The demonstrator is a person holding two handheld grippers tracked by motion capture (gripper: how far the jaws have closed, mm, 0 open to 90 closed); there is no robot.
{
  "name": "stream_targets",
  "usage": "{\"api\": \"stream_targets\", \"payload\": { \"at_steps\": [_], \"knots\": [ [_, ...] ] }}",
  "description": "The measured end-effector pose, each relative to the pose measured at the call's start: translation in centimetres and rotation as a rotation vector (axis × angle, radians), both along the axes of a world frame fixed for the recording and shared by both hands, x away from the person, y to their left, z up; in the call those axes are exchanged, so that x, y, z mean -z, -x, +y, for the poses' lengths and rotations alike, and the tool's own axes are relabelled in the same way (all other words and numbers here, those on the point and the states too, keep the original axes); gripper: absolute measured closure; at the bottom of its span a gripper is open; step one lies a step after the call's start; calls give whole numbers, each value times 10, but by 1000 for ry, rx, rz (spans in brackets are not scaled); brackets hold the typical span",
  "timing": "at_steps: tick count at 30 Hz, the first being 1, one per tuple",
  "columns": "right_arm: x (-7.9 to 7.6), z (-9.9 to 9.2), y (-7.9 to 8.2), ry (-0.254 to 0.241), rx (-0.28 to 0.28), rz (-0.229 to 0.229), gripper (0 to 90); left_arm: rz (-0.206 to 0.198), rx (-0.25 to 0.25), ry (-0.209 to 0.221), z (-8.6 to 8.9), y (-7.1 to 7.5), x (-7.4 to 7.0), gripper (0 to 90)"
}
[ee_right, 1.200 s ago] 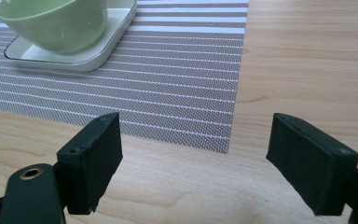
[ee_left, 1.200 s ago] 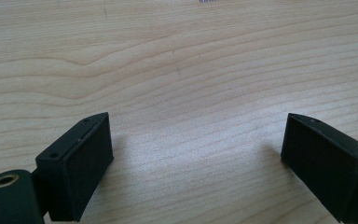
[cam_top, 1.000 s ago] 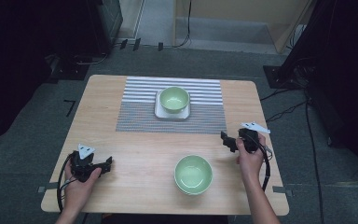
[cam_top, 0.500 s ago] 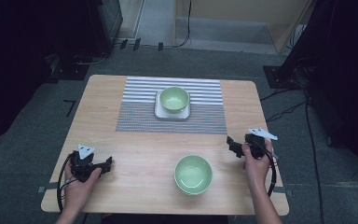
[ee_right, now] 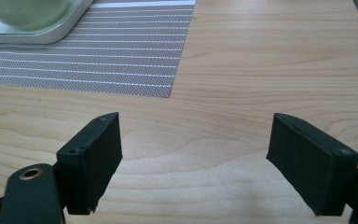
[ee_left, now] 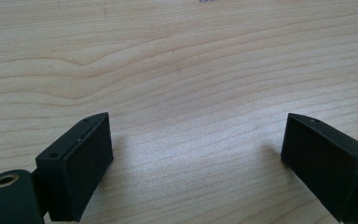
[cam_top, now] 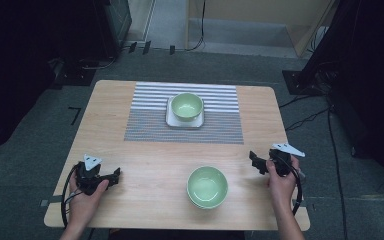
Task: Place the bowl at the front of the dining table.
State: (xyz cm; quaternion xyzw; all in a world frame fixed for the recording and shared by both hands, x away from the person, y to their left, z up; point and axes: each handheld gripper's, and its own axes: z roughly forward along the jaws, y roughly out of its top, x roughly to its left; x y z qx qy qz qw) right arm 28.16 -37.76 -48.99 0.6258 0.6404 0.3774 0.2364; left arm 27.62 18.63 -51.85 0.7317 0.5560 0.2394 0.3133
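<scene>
A pale green bowl (cam_top: 208, 186) stands near the front of the wooden table (cam_top: 145, 165). A second green bowl (cam_top: 187, 106) sits on a small grey square tray (cam_top: 171, 119) on the striped mat (cam_top: 145, 115). My left gripper (cam_top: 116, 175) rests at the front left, held by a hand, its jaws wide apart over bare wood (ee_left: 191, 140). My right gripper (cam_top: 253, 160) is at the right edge, level with the near bowl, jaws apart with nothing between them (ee_right: 193, 154). In the right gripper view, the tray (ee_right: 42, 32) and its bowl (ee_right: 28, 9) show at top left.
The striped grey and white mat (ee_right: 98, 60) covers the middle back of the table. Cables trail from both grippers off the front edge. Dark stands and floor cables (cam_top: 305, 120) surround the table.
My right gripper has moved toward the front and slightly right along the table's right side. The left gripper and both bowls stayed in place.
</scene>
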Motion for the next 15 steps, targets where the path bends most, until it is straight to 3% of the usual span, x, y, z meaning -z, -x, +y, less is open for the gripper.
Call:
{"api": "stream_targets", "payload": {
  "at_steps": [15],
  "knots": [
    [10, -10, 17, 9, 15, 21, 171, 0, 0, 0, 0, 0, 0, 83]
  ]
}}
